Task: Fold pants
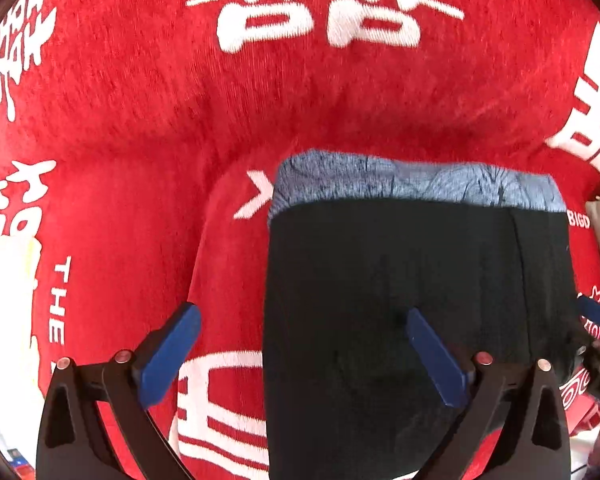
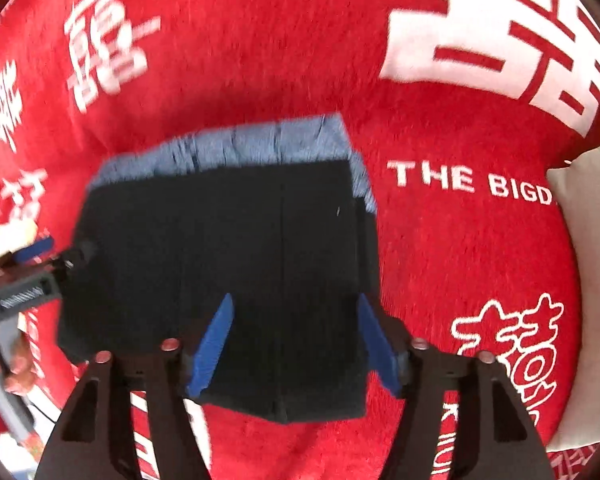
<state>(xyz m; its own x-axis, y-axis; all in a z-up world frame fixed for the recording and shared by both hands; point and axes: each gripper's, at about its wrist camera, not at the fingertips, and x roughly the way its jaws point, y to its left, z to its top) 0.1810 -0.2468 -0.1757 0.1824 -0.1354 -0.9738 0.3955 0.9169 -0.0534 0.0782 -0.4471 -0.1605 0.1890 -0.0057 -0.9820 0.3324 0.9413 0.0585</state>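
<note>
Item, red blanket [image 1: 148, 120]: plush, printed with white characters and lettering; it lies under everything you see and serves as the reference surface.

Item, your left gripper [image 1: 300, 344]: jaws spread wide, holding nothing. Its left blue finger [image 1: 172, 356] hangs over the bare blanket just beside the left edge of the pants; its right one sits over the dark cloth.

Item, pants [image 1: 400, 280]: folded into a compact dark rectangle, lying flat on the blanket. A grey-blue ribbed band [image 1: 416, 178] shows along the far edge of the pants, and in the right wrist view it wraps round the far right corner.

Item, your right gripper [image 2: 296, 340]: fingers parted, gripping nothing, hovering over the near right part of the pants; its right blue finger [image 2: 378, 348] lines up with their right edge.

Item, pale cushion [image 2: 588, 208]: off the right side of the pants, well apart, at the blanket's border.
</note>
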